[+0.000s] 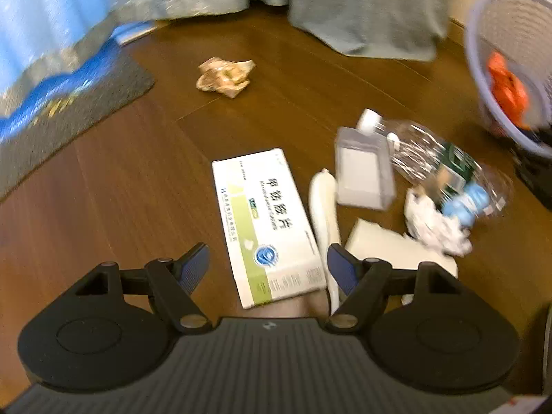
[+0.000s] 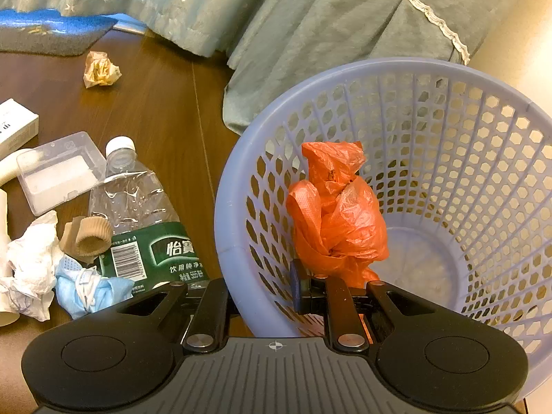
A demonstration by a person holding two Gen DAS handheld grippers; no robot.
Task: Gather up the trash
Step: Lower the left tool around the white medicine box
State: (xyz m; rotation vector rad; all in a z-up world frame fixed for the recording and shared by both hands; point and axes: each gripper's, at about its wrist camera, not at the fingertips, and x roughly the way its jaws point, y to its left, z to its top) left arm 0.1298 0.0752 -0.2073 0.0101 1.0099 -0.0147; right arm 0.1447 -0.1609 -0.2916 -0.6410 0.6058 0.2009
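Left gripper [image 1: 268, 262]: lower centre of the left wrist view, jaws apart, nothing pressed between them; the near end of the box lies in the gap, untouched.
Box [image 1: 265, 224]: white and green carton, flat on the floor [image 1: 138, 172], centre frame.
Tube [image 1: 322, 214]: white, just right of the box.
Clear case [image 1: 364, 169]: right of centre, beside the bottle.
Bottle [image 2: 138, 207]: crushed plastic, green label, white cap; lower left of the right wrist view.
Tissue [image 2: 32, 265]: white, crumpled, at the left edge, touching the mask.
Mask [image 2: 89, 288]: pale blue, bunched, against the bottle's base.
Brown sleeve [image 2: 88, 238]: ribbed ring, resting on the bottle and tissue.
Paper wad [image 1: 226, 76]: tan, alone in the upper centre of the left wrist view, well apart from the pile.
Right gripper [image 2: 331, 286]: lower centre, jaws together on the basket's rim, the near wall between them.
Basket [image 2: 465, 79]: lilac mesh, tilted, filling the right half.
Orange bag [image 2: 336, 214]: crumpled, inside the basket against the near wall, just above the fingers.
Curtain [image 2: 310, 27]: grey-green, upper frame, hem on the floor.
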